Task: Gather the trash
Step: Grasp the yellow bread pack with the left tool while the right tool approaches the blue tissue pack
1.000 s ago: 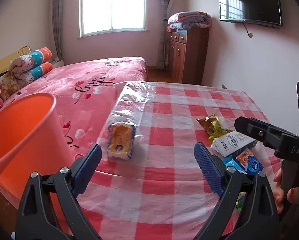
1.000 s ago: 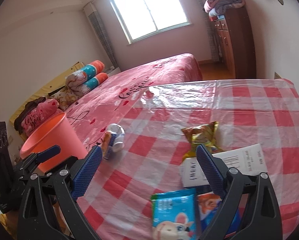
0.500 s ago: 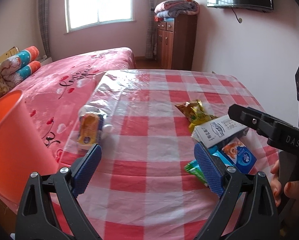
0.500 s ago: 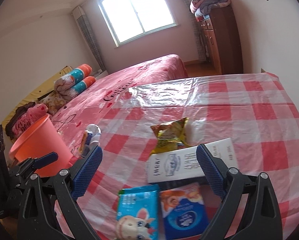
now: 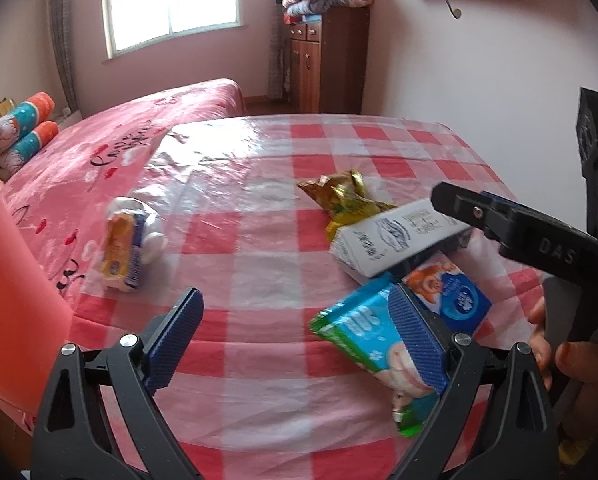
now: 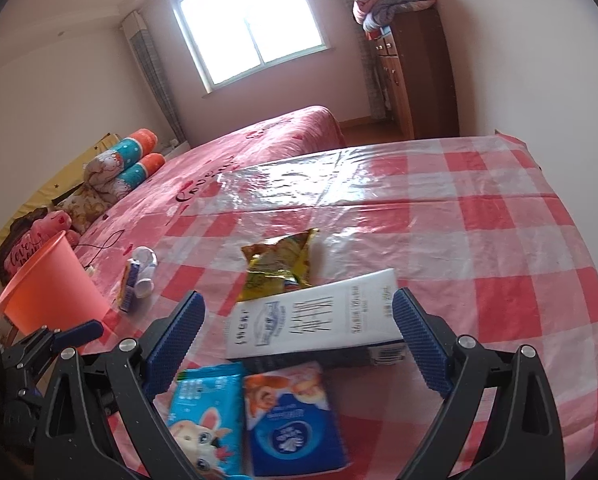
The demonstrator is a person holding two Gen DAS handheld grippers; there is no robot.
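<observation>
1. Both grippers are held wide open, and nothing is gripped by either one.
2. The left gripper (image 5: 295,336) is held low over the table (image 5: 259,272), with bare red and white cloth between its blue pads (image 5: 175,336).
3. The right gripper (image 6: 299,340) is held over a pile of trash, and the white carton (image 6: 315,320) is seen between its fingers. Whether the carton is touched cannot be told.
4. A hand (image 5: 571,368) is seen on the handle of the right gripper in the left view.
5. The white carton is laid flat on the table, partly on top of the gold snack bag (image 6: 279,264).
6. Just beside the carton, two packs are laid side by side: a blue tissue pack (image 6: 295,428) and a light blue pack with a bunny on it (image 6: 207,412).
7. A yellow and blue wrapper with a white crumpled bit (image 5: 129,244) is seen well apart from the pile, near the left edge of the table.
8. An orange bucket (image 6: 51,284) is seen by the left edge of the table, near that wrapper. Its inside is hidden, so what is in it cannot be told.
9. A pink bed (image 6: 259,140) is seen behind the table.
</observation>
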